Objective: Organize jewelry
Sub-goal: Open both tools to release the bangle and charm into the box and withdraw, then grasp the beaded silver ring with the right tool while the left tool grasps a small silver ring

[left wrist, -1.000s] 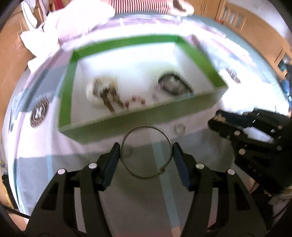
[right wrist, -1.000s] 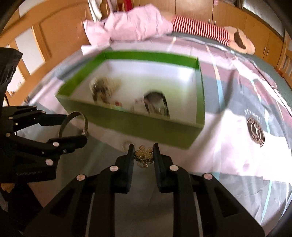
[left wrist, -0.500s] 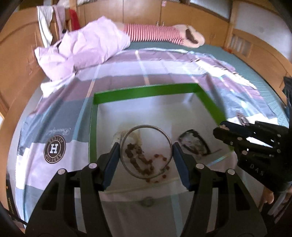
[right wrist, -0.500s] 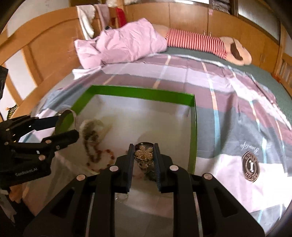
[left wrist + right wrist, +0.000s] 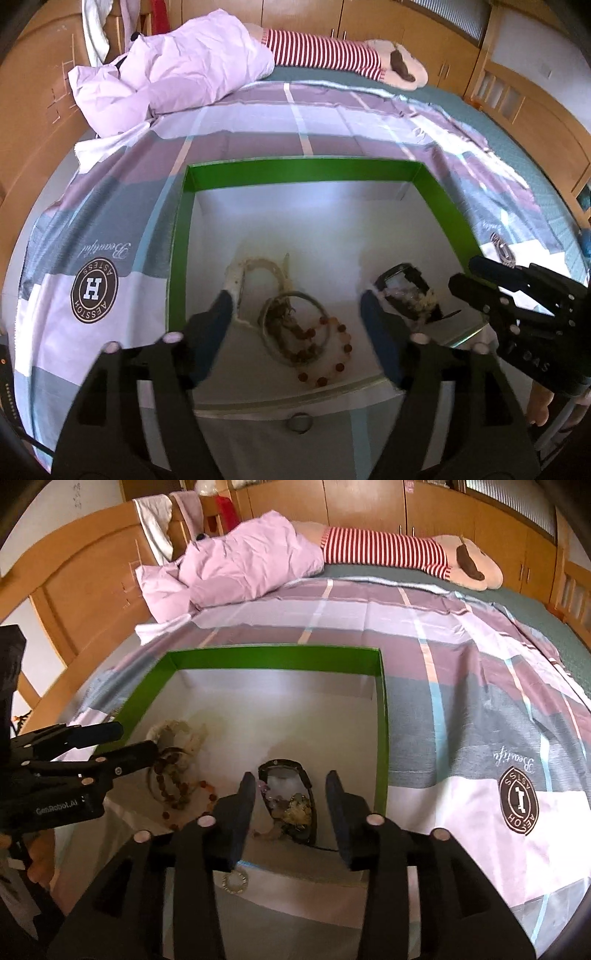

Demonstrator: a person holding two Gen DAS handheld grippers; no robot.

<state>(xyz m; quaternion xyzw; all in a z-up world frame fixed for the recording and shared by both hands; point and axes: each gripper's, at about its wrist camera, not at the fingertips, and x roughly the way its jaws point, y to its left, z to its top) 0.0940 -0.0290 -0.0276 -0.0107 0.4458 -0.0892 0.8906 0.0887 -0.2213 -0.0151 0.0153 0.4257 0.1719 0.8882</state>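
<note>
A green box (image 5: 303,171) with a white floor lies on the bed; it also shows in the right wrist view (image 5: 273,653). My left gripper (image 5: 297,306) is open and empty above its near part. Below it lie a metal bangle (image 5: 295,328), a brown bead bracelet (image 5: 325,354) and a whitish bracelet (image 5: 258,269). My right gripper (image 5: 291,794) is open and empty above a black dish (image 5: 288,801) where a gold flower brooch (image 5: 299,808) lies. A small ring (image 5: 300,422) lies on the sheet before the box.
A plaid sheet (image 5: 461,701) covers the bed. A pink duvet (image 5: 251,561) and a striped plush toy (image 5: 406,554) lie at the far end. Wooden cabinets (image 5: 424,33) surround the bed. A small metal piece (image 5: 500,248) lies right of the box.
Both grippers opened over the box. The bangle dropped from the left gripper onto the bead pile. The brooch dropped from the right gripper into the black dish.
</note>
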